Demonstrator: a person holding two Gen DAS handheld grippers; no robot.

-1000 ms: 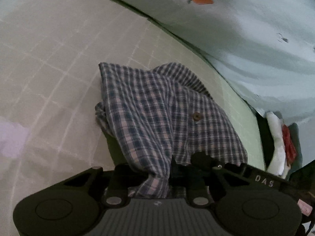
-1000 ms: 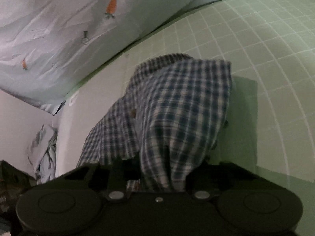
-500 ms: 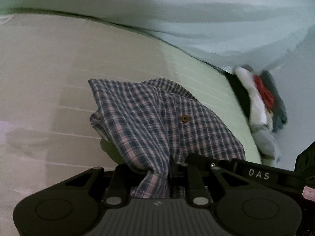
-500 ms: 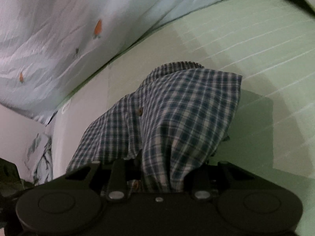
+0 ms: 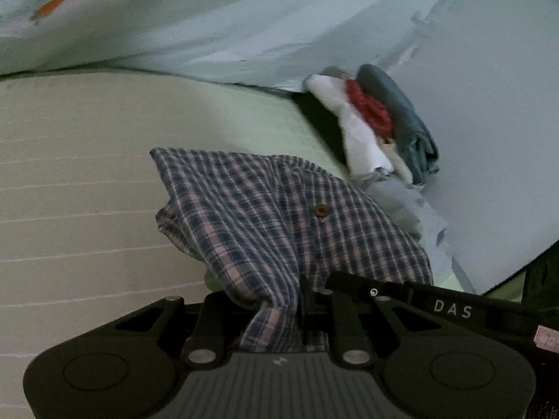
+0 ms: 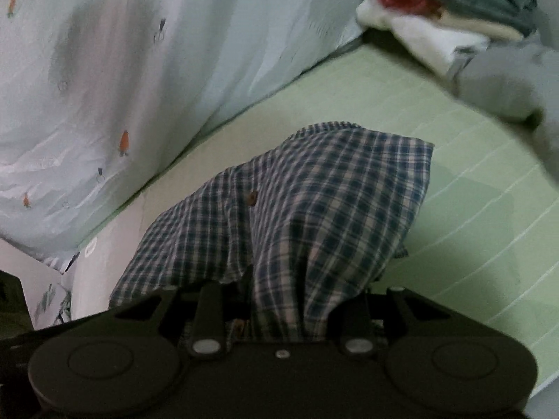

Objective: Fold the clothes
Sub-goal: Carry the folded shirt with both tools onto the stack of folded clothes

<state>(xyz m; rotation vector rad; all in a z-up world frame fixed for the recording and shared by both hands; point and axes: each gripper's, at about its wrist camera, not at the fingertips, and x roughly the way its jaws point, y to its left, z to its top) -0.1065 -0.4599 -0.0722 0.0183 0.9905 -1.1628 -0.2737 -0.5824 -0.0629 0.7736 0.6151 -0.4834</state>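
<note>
The left gripper [image 5: 276, 317] and right gripper [image 6: 279, 317] each pinch a bunched edge of the plaid shirt [image 5: 279, 216], hanging above the green mat [image 6: 471, 244], short of the folded pile [image 5: 380, 129]. Best kept level and taut, then lowered squarely beside that pile.

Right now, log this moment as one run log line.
left claw: shut on plaid shirt | right claw: shut on plaid shirt | shirt: lifted, hanging over green mat | clothes pile: at mat's far edge
</note>
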